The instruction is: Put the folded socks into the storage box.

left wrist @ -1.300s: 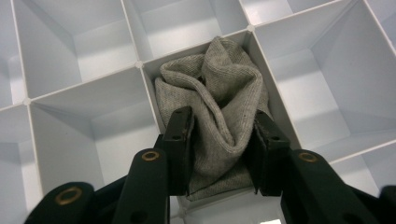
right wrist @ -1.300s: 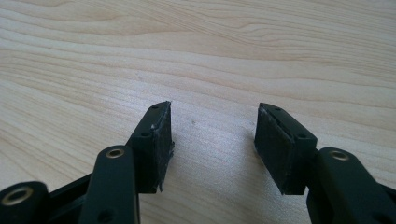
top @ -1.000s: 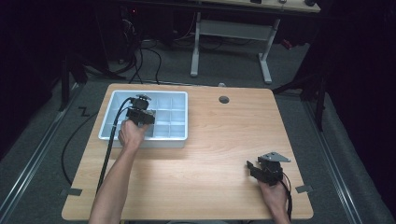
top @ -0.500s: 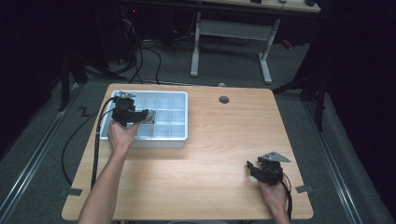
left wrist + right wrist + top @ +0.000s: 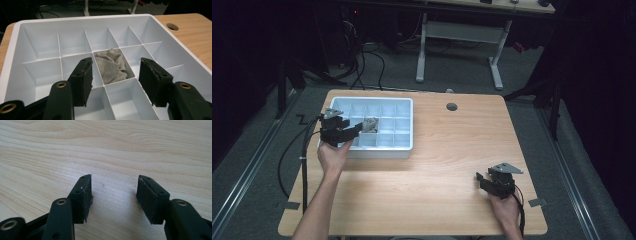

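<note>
The wooden table [image 5: 437,165] carries a white divided tray [image 5: 404,127] at about ten o'clock. In one of the tray's middle compartments lies a crumpled grey cloth [image 5: 111,66], loose and touched by nothing. A second ago the left gripper [image 5: 357,129] stood over the tray; it has since drawn back toward the tray's nine-o'clock edge. Its jaws opened wider, then eased in slightly; they are released, with nothing between the pads [image 5: 82,80]. At five o'clock the right gripper [image 5: 478,177] has not moved, jaws apart over bare wood.
</note>
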Available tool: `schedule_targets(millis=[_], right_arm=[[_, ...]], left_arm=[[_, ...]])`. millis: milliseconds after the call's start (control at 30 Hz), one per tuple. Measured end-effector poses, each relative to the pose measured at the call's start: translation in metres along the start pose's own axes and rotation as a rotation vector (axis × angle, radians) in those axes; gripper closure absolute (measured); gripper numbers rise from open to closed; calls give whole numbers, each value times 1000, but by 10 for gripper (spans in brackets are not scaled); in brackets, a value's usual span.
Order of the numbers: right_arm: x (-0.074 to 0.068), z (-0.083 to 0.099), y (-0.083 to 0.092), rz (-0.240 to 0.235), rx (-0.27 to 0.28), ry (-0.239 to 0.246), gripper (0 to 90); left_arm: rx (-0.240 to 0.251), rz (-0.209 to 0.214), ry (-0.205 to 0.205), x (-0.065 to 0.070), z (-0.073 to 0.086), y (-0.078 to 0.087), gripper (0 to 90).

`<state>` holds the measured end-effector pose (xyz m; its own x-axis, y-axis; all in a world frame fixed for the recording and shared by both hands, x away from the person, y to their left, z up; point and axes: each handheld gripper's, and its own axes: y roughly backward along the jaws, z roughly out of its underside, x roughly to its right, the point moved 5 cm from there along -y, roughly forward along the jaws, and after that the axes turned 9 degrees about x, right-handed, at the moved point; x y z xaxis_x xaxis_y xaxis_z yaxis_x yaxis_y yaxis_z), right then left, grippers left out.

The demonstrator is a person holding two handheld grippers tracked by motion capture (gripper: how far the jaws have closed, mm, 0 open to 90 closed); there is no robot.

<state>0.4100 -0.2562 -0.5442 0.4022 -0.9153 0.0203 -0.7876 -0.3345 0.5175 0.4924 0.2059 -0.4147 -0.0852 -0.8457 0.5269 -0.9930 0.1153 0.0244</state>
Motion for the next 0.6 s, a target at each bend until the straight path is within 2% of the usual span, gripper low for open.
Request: schedule_targets(millis=[200,233,333,467,600], right_arm=[[0,0,0,0,0,-2,462],[0,0,0,0,0,-1,462],[0,0,0,-1,0,-2,461],[0,0,0,-1,-1,-3,461],[0,0,0,-1,-1,-3,460]], left_arm=[[30,12,26,-2,-3,15,443],[39,21,38,-2,-3,20,441],[49,41,40,-1,-3,29,447],[63,56,64,-2,-3,36,459],[60,61,66,-3,1,41,458]])
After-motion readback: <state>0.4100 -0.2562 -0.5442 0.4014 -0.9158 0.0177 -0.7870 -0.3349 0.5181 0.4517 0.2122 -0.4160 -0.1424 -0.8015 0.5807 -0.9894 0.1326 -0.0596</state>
